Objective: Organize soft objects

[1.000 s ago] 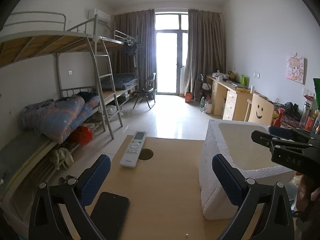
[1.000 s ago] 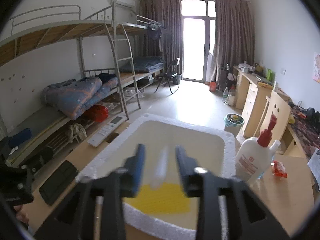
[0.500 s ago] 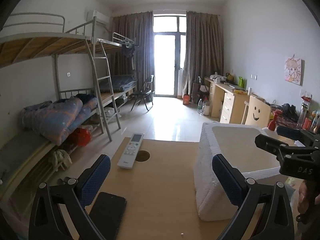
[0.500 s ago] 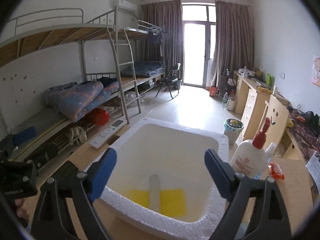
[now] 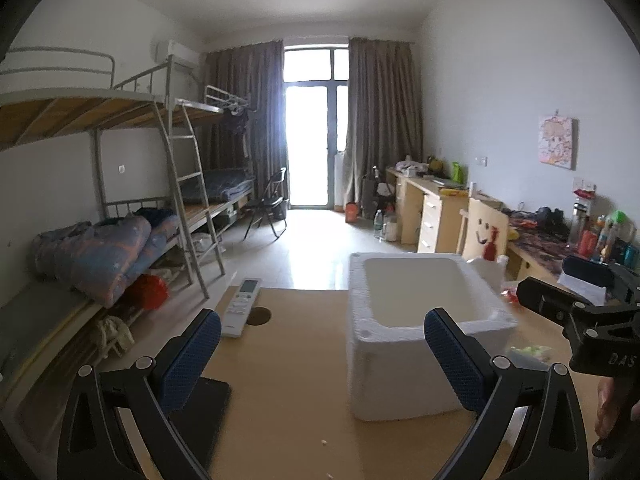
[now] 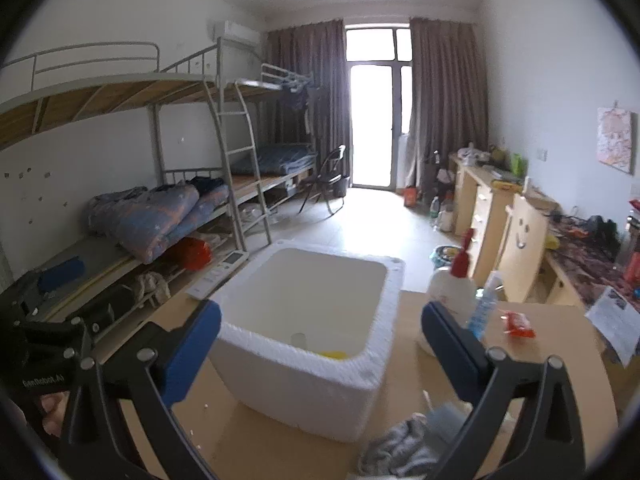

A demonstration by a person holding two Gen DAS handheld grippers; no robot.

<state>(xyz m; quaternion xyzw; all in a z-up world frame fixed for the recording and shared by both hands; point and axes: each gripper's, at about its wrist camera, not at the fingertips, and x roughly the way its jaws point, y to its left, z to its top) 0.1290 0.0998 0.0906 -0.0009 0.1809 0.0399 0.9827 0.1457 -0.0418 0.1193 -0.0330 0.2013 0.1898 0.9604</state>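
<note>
A white foam box (image 6: pixel 312 364) stands on the wooden table (image 5: pixel 288 376); it also shows in the left wrist view (image 5: pixel 404 364). Inside it lie a yellow soft pad (image 6: pixel 334 355) and a white tube (image 6: pixel 298 339), mostly hidden by the near wall. A grey cloth (image 6: pixel 400 448) lies on the table in front of the box, by my right gripper's right finger. My right gripper (image 6: pixel 320 340) is open and empty, back from the box. My left gripper (image 5: pixel 322 356) is open and empty, left of the box.
A white remote (image 5: pixel 241 307) and a black phone (image 5: pixel 208 412) lie on the table's left part near a round hole (image 5: pixel 258 315). A white bottle with red pump (image 6: pixel 452 288), a blue tube (image 6: pixel 482 304) and a red packet (image 6: pixel 518 324) stand right of the box.
My right gripper opened, dropped the white tube onto the yellow pad in the box, then pulled back and up. My left gripper drew back a little from the box.
</note>
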